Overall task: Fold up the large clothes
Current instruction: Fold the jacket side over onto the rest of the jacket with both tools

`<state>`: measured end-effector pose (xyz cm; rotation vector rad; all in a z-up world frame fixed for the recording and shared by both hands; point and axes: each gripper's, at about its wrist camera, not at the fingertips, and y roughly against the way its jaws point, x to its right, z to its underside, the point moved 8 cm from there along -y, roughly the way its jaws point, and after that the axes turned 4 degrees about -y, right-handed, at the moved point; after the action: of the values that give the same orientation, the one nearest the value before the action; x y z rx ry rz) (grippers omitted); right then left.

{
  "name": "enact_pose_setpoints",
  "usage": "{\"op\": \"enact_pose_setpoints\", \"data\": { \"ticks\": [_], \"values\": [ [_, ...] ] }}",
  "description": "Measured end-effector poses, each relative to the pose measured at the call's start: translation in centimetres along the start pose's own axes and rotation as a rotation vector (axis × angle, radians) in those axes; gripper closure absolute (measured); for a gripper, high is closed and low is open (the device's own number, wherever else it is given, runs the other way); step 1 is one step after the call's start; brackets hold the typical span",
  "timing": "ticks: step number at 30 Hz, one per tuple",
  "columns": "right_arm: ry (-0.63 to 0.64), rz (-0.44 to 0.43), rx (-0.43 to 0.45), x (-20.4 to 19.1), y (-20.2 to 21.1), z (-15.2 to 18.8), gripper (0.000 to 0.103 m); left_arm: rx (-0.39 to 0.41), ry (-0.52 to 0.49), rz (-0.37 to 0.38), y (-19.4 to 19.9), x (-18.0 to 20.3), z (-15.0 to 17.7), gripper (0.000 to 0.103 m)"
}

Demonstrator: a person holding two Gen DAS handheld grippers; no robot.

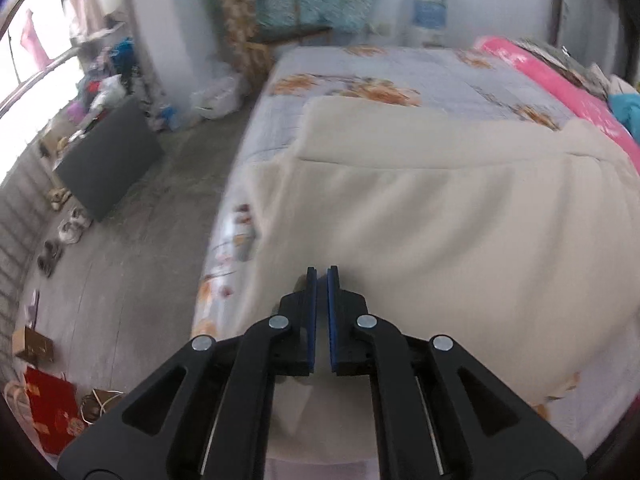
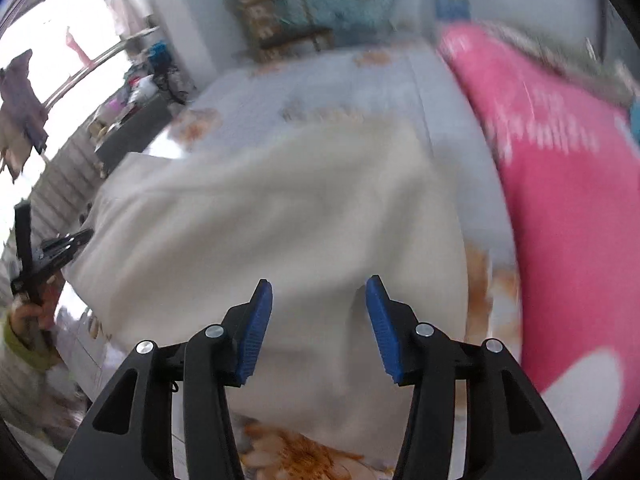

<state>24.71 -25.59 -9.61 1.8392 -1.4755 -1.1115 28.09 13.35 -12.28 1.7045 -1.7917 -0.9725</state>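
A large cream garment lies spread over the near part of a bed with a pale floral sheet; a folded edge runs across the garment's far half. My left gripper hangs over the garment's near left part, shut, with only a sliver between its blue pads and no cloth seen in it. In the right wrist view the garment is blurred. My right gripper stands open above its near right part, with nothing between the pads. The left gripper shows at the garment's left edge, held by a hand.
A pink blanket lies along the bed's right side. Left of the bed on the floor are a black box, shoes and a red bag. A wooden chair stands at the far wall.
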Motion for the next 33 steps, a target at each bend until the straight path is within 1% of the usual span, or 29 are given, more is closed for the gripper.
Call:
{"op": "enact_pose_setpoints", "data": {
  "ticks": [1, 2, 3, 4, 6, 7, 8, 9, 10, 11, 14, 16, 17, 20, 21, 23, 24, 25, 26, 28, 30, 31, 33],
  "values": [
    [-0.029, 0.005, -0.007, 1.1, -0.4, 0.5, 0.068, 0.000, 0.010, 0.002, 0.1, -0.3, 0.2, 0.098],
    [-0.045, 0.002, 0.002, 1.7, -0.3, 0.5, 0.074, 0.000, 0.017, 0.001, 0.3, -0.5, 0.4, 0.098],
    [-0.067, 0.005, 0.005, 2.2, 0.2, 0.5, 0.074, -0.001, 0.021, -0.002, 0.5, -0.7, 0.4, 0.098],
    [-0.109, 0.035, 0.013, 2.9, 1.2, 0.3, 0.073, 0.003, 0.029, -0.004, 0.9, -1.1, 0.5, 0.098],
    [-0.144, 0.049, 0.066, 3.3, 3.6, 0.2, 0.068, 0.025, 0.055, 0.014, 2.1, -1.9, 0.3, 0.098],
    [-0.149, 0.042, 0.096, 3.2, 5.1, 0.5, 0.062, 0.035, 0.066, 0.020, 2.7, -2.3, 0.3, 0.096],
    [-0.154, 0.040, 0.109, 3.4, 5.9, 0.7, 0.057, 0.044, 0.084, 0.024, 3.2, -3.0, 0.4, 0.090],
    [-0.164, 0.039, 0.115, 3.5, 6.6, 1.3, 0.055, 0.045, 0.104, 0.029, 3.4, -3.6, 0.5, 0.084],
    [-0.174, 0.036, 0.110, 3.6, 6.9, 1.9, 0.055, 0.038, 0.118, 0.032, 3.2, -4.0, 0.3, 0.072],
    [-0.188, 0.038, 0.092, 3.8, 6.8, 2.8, 0.055, 0.023, 0.138, 0.034, 3.0, -4.4, 0.5, 0.069],
    [-0.207, 0.064, 0.041, 3.9, 5.5, 4.8, 0.055, -0.031, 0.176, 0.066, 1.9, -4.5, 1.4, 0.069],
    [-0.204, 0.079, 0.020, 4.0, 5.0, 5.8, 0.056, -0.042, 0.176, 0.056, 1.7, -4.4, 1.9, 0.067],
    [-0.164, 0.108, 0.028, 3.8, 4.8, 6.0, 0.058, -0.040, 0.170, 0.041, 1.8, -4.5, 2.1, 0.066],
    [-0.001, 0.272, 0.028, 2.5, 4.9, 6.4, 0.057, -0.023, 0.161, 0.003, 2.6, -4.7, 2.0, 0.066],
    [0.034, 0.321, 0.027, 2.1, 5.2, 6.4, 0.057, -0.006, 0.164, -0.012, 3.2, -4.9, 1.9, 0.066],
    [0.057, 0.398, 0.058, 1.6, 6.5, 5.6, 0.057, 0.042, 0.170, 0.002, 4.7, -4.8, 1.1, 0.066],
    [0.060, 0.399, 0.082, 1.1, 7.1, 5.0, 0.057, 0.074, 0.169, 0.022, 5.6, -4.3, 0.3, 0.066],
    [0.054, 0.354, 0.112, 0.1, 7.7, 4.0, 0.055, 0.094, 0.163, 0.042, 6.1, -3.7, -0.4, 0.066],
    [0.046, 0.303, 0.131, -0.7, 8.0, 3.2, 0.054, 0.125, 0.140, 0.086, 6.8, -2.2, -1.7, 0.064],
    [0.039, 0.170, 0.147, -3.6, 7.1, 0.9, 0.050, 0.142, 0.089, 0.139, 6.8, 1.0, -3.7, 0.060],
    [0.067, 0.101, 0.140, -6.4, 5.1, -0.7, 0.050, 0.126, 0.033, 0.201, 5.8, 4.7, -5.4, 0.058],
    [0.092, 0.076, 0.130, -8.0, 3.4, -1.7, 0.049, 0.123, 0.018, 0.220, 5.2, 6.2, -6.1, 0.058],
    [0.109, 0.036, 0.103, -10.6, 0.5, -2.7, 0.049, 0.096, -0.009, 0.244, 2.9, 9.4, -7.3, 0.058]
  ]
}}
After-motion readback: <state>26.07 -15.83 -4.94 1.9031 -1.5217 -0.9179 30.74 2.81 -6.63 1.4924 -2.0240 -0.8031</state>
